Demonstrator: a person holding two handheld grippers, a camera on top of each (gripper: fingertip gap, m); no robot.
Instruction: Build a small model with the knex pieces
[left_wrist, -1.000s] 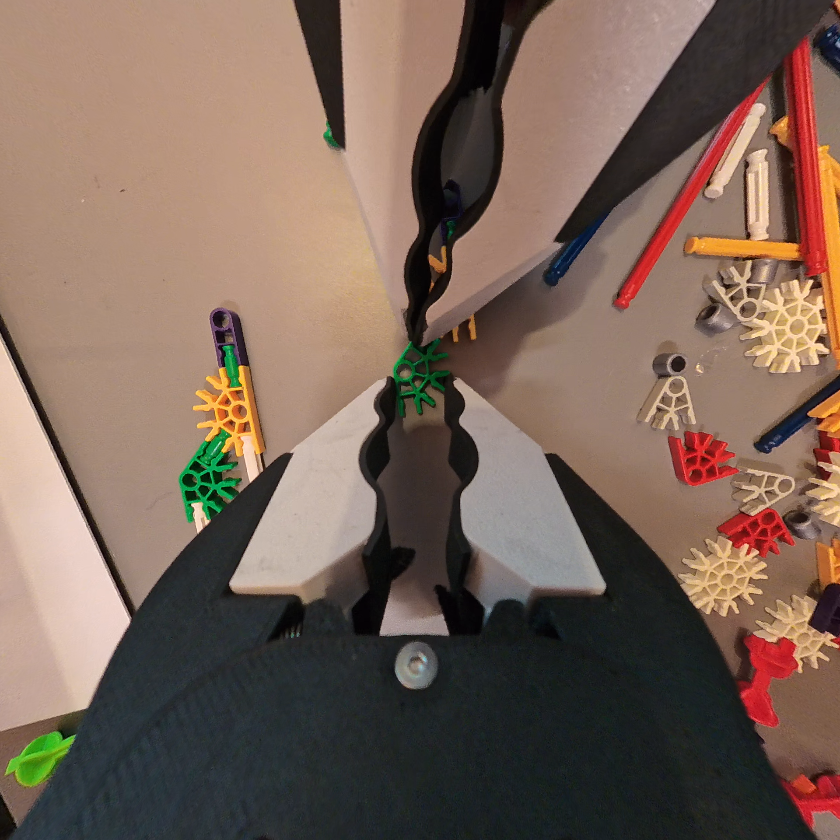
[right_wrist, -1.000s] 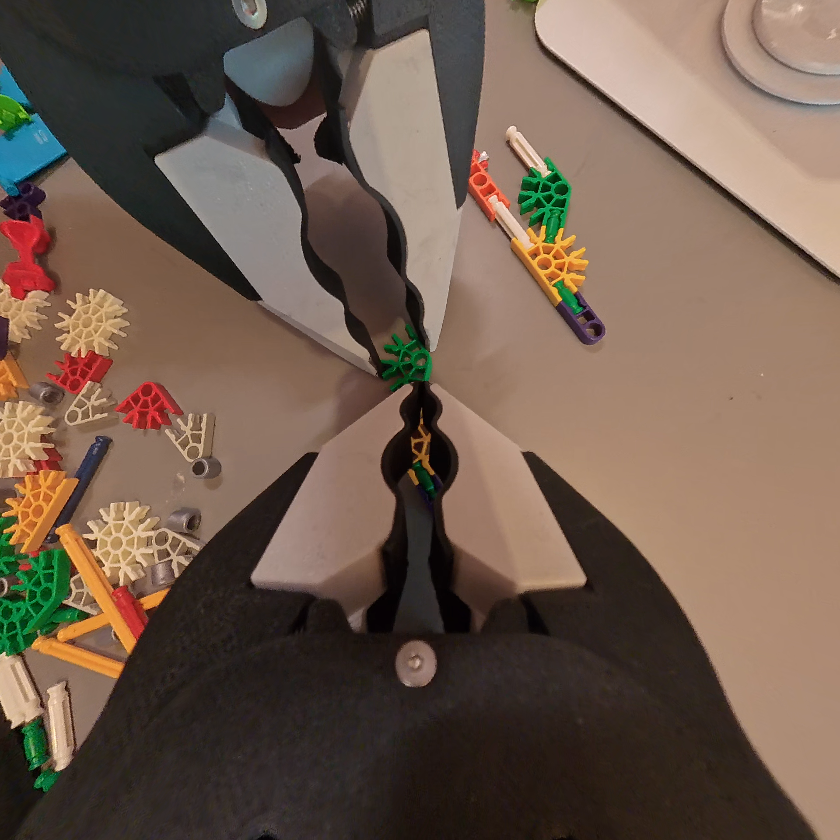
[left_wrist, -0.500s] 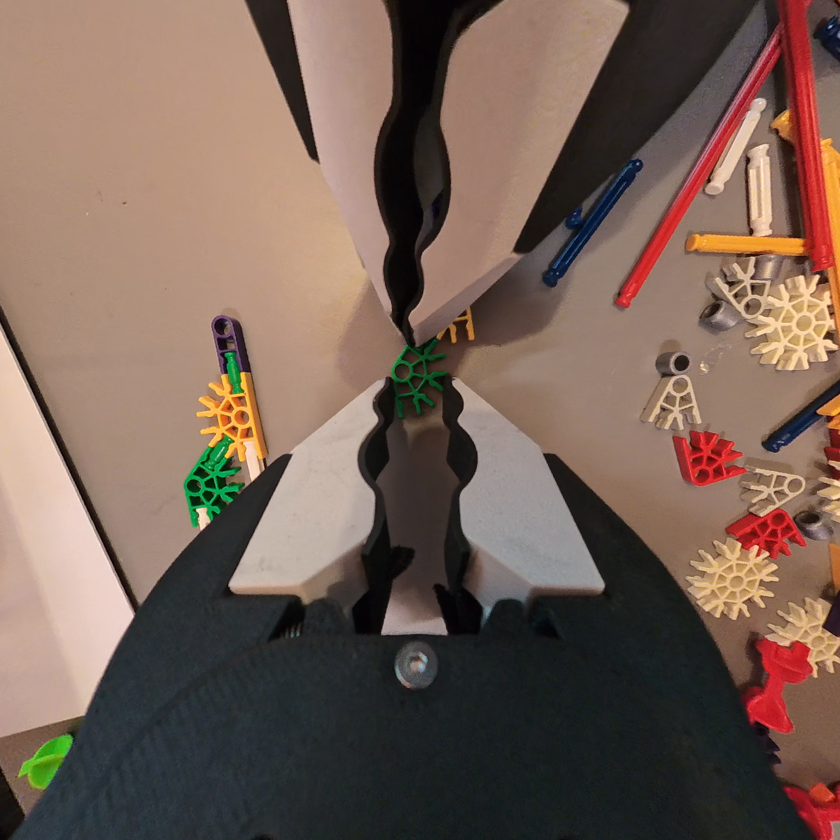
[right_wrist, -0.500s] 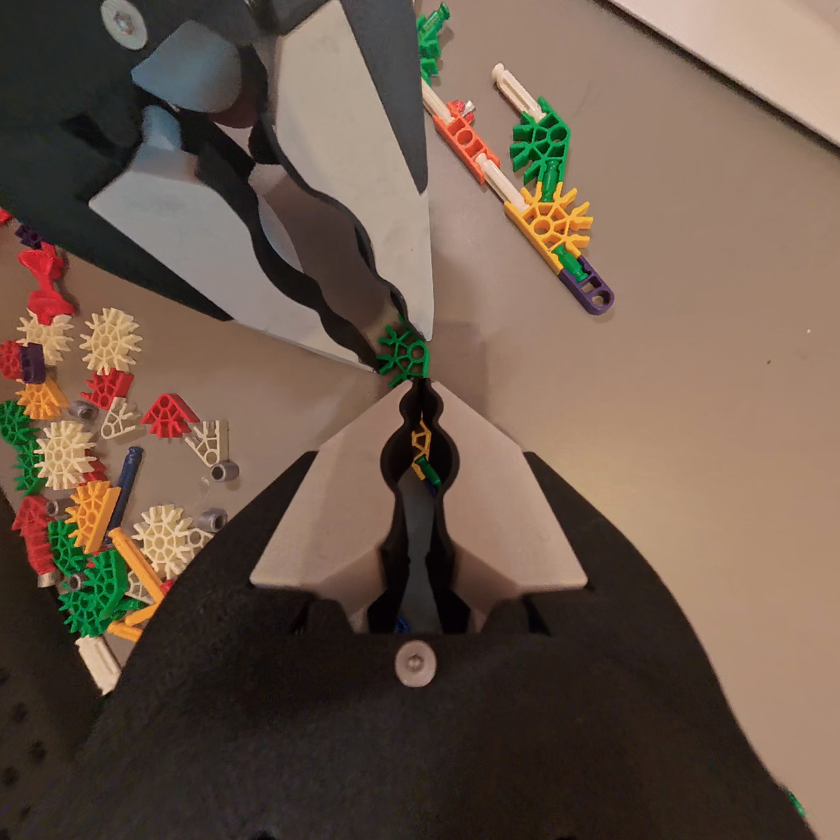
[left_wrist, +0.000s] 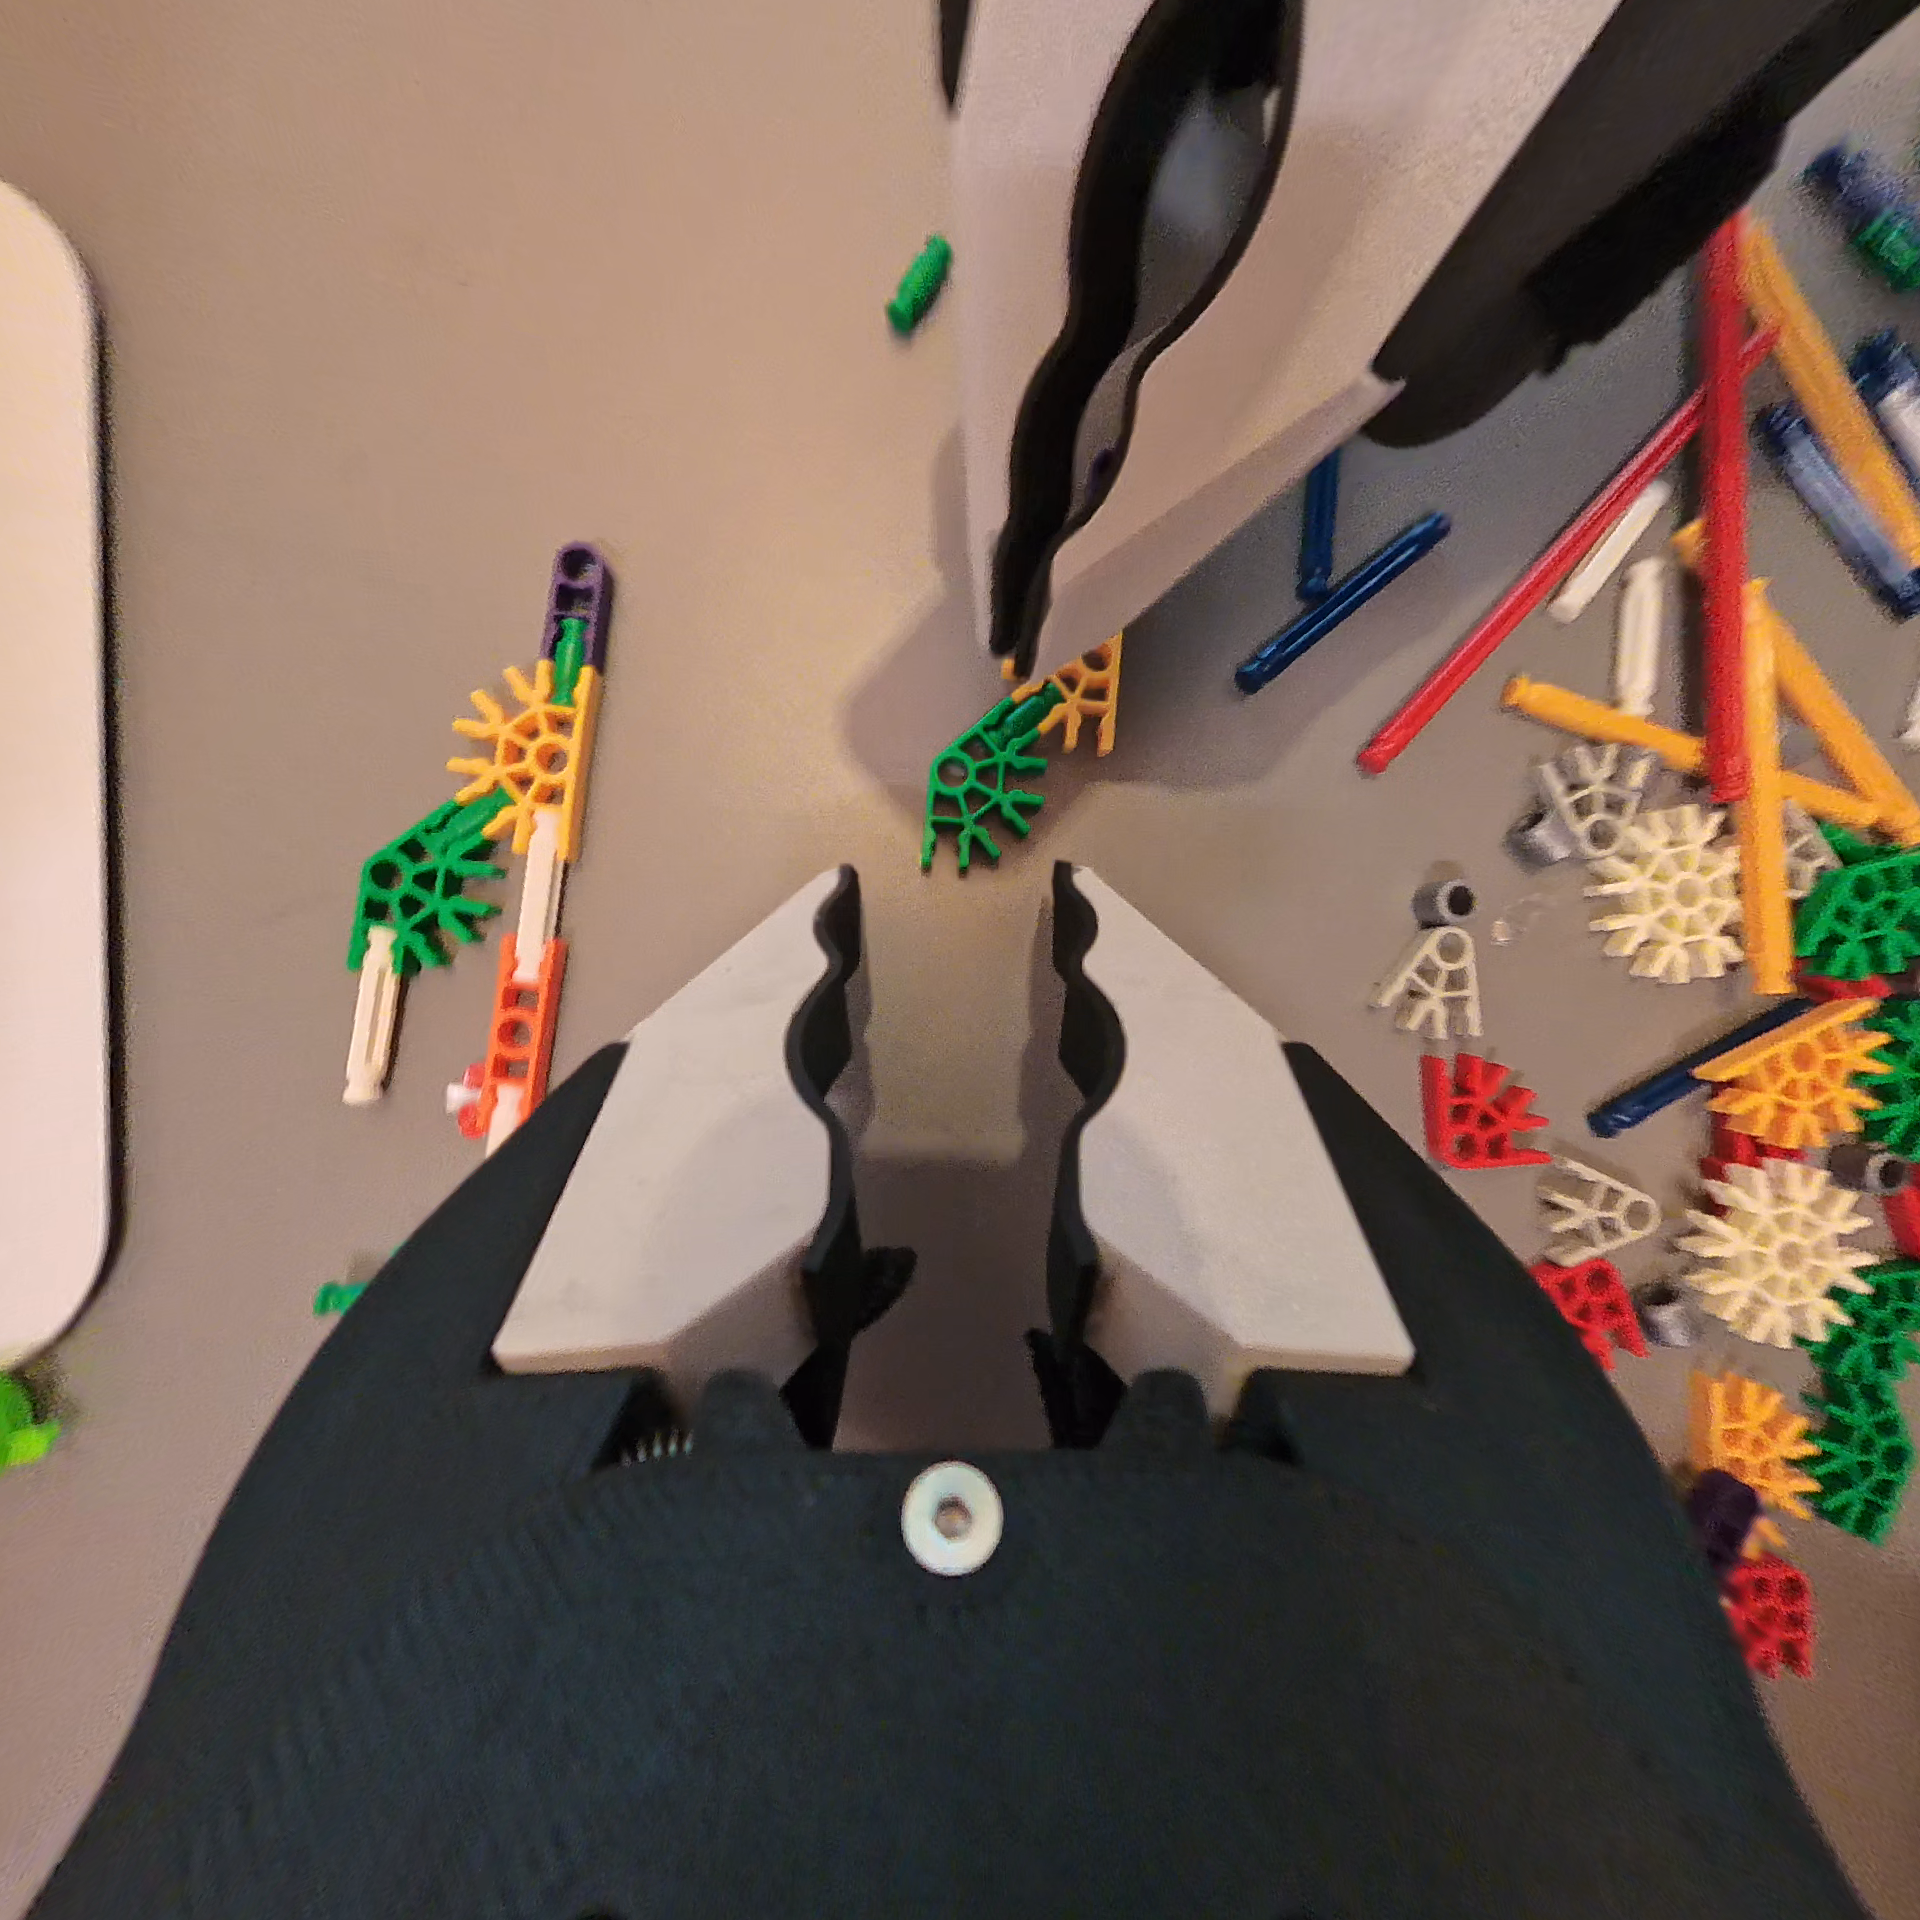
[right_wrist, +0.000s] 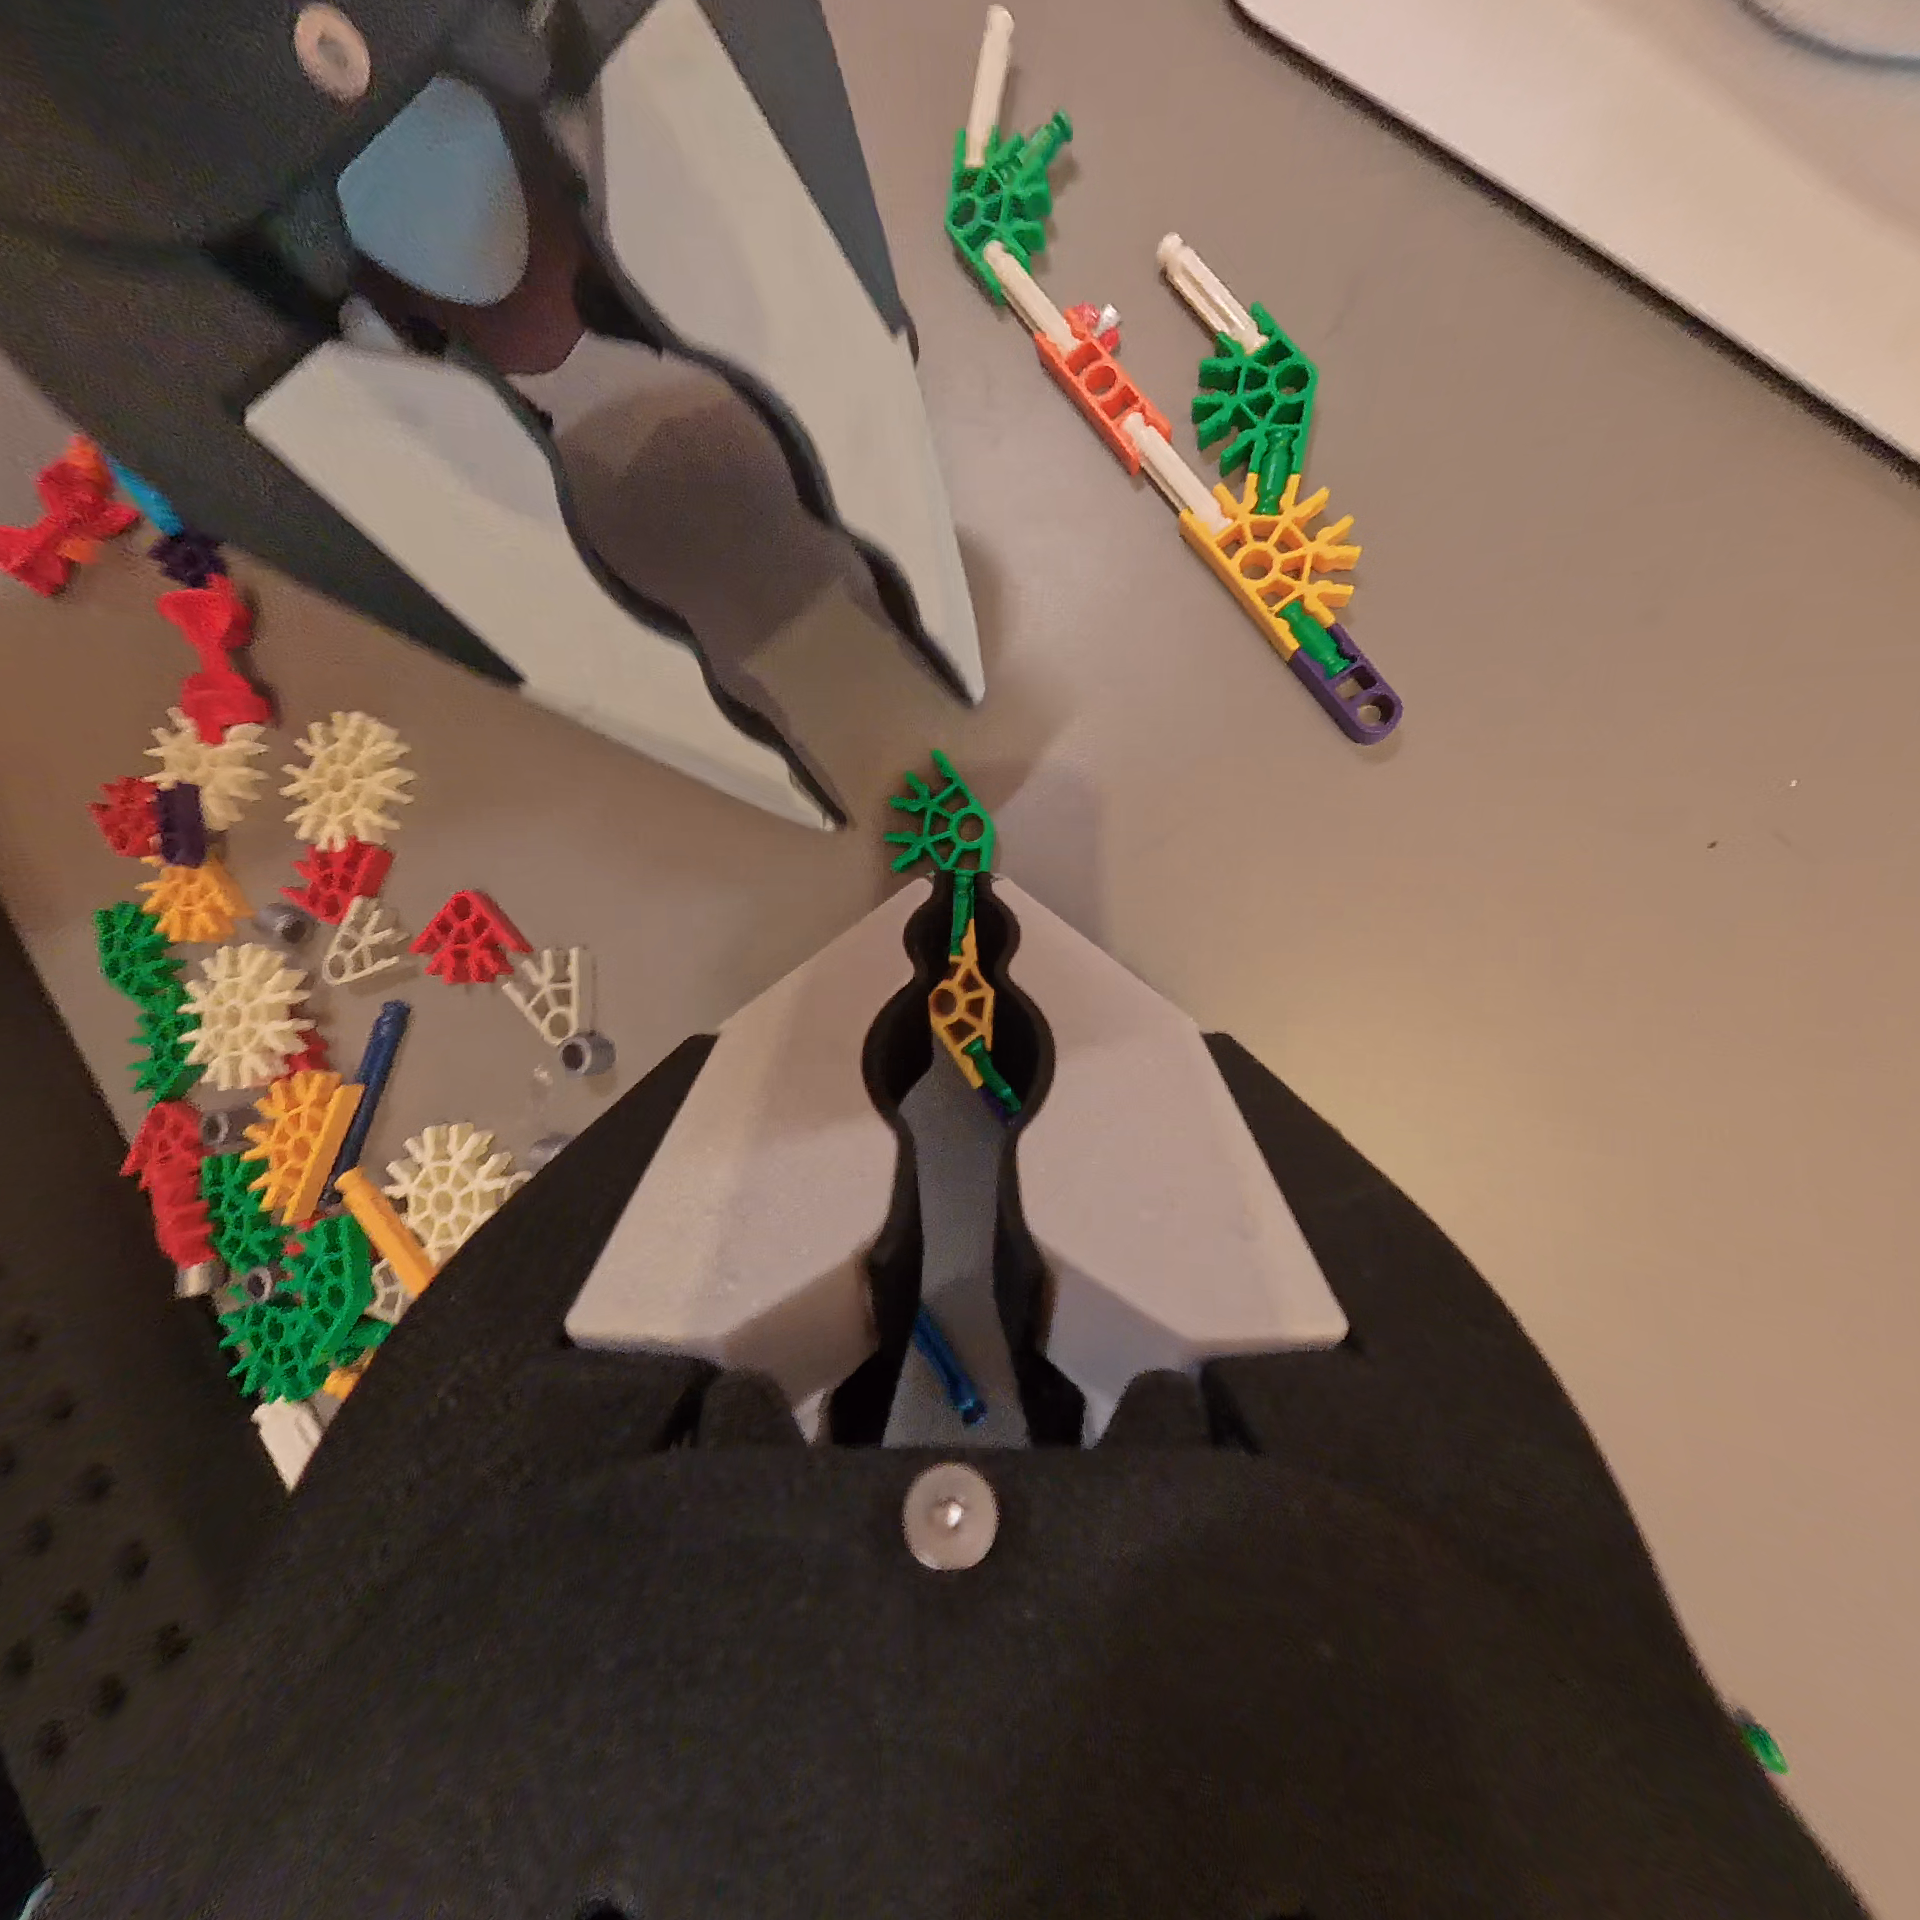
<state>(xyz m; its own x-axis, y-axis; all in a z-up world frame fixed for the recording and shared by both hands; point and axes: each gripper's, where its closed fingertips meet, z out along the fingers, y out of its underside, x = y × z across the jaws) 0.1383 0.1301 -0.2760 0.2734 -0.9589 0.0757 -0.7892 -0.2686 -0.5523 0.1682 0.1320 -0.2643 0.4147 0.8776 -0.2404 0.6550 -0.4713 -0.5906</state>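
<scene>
My right gripper (right_wrist: 961, 883) is shut on a small toy assembly. Its yellow connector (right_wrist: 961, 1013) sits between the fingers, and a short green rod joins it to a green connector (right_wrist: 945, 826) that sticks out past the tips. In the left wrist view the right gripper (left_wrist: 1023, 649) comes in from the top, with the yellow connector (left_wrist: 1081, 691) and green connector (left_wrist: 977, 784) hanging from it. My left gripper (left_wrist: 954, 883) is open and empty, its tips just short of the green connector. It shows in the right wrist view (right_wrist: 902, 753) at upper left.
A longer built piece of purple, yellow, green, white and orange parts (left_wrist: 520, 790) lies on the grey table and also shows in the right wrist view (right_wrist: 1247, 499). A pile of loose connectors and rods (left_wrist: 1714, 935) lies beside the grippers. A white board (left_wrist: 42, 727) lies at the table's side.
My left gripper has opened wider, let go of the green connector and drawn back. The green connector now stays on the assembly in my right gripper.
</scene>
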